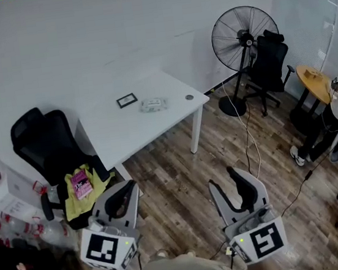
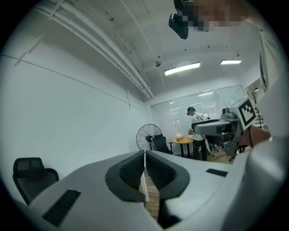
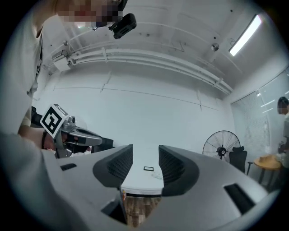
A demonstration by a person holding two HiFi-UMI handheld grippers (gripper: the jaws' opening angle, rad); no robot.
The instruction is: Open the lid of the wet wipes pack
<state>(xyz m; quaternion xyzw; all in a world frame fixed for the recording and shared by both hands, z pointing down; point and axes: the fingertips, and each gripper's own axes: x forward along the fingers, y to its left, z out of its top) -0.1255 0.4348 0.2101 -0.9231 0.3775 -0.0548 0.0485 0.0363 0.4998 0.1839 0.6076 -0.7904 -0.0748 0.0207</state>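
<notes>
Well short of the table, our left gripper is pressed together, the right gripper spread and empty; we should approach its wet wipes pack squarely.

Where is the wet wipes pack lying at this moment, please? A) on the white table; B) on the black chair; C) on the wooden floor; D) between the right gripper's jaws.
A: the wet wipes pack lies on the white table, beside a small black frame.

The wet wipes pack lies flat, lid closed, on the white table.
</notes>
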